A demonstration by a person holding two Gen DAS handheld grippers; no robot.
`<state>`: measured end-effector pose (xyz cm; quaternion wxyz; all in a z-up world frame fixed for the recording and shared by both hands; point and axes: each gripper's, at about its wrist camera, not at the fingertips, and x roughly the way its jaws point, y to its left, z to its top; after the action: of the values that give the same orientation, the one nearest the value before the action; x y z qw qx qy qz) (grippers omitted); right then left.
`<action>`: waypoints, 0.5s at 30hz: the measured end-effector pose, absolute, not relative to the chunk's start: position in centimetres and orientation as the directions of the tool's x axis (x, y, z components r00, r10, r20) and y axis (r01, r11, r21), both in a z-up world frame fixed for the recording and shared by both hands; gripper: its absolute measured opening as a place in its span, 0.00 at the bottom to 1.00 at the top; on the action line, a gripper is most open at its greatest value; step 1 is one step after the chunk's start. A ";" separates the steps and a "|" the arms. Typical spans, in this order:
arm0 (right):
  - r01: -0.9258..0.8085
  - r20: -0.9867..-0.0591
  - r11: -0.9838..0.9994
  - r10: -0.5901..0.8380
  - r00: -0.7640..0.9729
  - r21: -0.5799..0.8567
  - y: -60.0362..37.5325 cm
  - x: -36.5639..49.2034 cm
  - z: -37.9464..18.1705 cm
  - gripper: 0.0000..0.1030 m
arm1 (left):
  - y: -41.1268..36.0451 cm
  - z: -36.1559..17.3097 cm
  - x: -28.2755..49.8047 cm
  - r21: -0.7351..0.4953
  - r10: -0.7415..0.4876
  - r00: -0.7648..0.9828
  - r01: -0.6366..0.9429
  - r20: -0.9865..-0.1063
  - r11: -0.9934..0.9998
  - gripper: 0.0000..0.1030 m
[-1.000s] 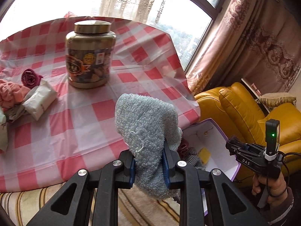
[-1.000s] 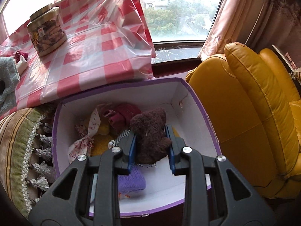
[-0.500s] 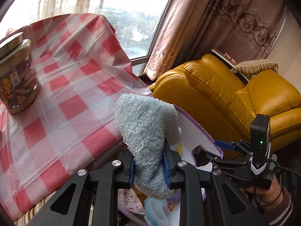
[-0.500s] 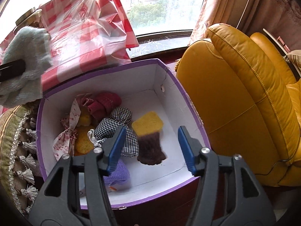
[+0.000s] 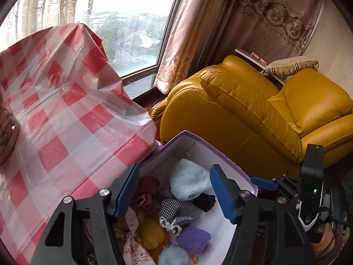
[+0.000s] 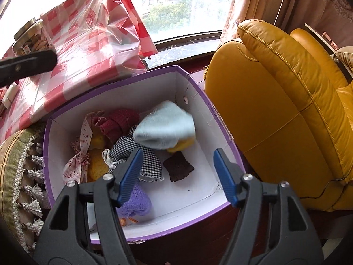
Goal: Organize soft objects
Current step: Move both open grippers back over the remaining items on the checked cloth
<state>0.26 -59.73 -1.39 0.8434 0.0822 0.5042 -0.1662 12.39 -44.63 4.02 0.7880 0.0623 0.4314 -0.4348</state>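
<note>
Daylight pours through a wide window [image 5: 123, 31] ahead, giving onto trees and rooftops far below. Patterned pink curtains [image 5: 253, 22] hang to its right. A mustard leather armchair [image 5: 253, 114] sits ahead and right, a striped cushion [image 5: 291, 66] behind it. To the left, a red-checked tablecloth [image 5: 61, 114] drapes over a table.

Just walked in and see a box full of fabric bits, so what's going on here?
A person with a two-finger gripper in each hand is sorting soft things into a white box with a purple rim beside the checkered table. Both the left gripper and the right gripper hang open and empty over the box. Inside lie a light blue cloth, a brown piece, a black-and-white checked pouch, a maroon knit and a purple knit.
</note>
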 end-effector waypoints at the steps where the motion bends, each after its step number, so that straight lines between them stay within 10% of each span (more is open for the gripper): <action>1: 0.357 -0.876 0.934 -0.194 0.441 -0.027 -59.5 0.4 -1.3 0.67 | -43.9 4.0 12.5 -0.275 -0.629 0.258 0.734 -0.733 0.621 0.65; 15: 0.193 -0.841 0.981 -0.097 0.532 0.009 -52.4 4.0 0.7 0.67 | -32.3 5.3 13.7 -0.233 -0.573 0.451 0.609 -0.684 0.758 0.65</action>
<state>4.02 -52.45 0.75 0.8737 0.0504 0.4767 -0.0830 13.72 -32.26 5.35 0.8516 0.0228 0.3921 -0.3472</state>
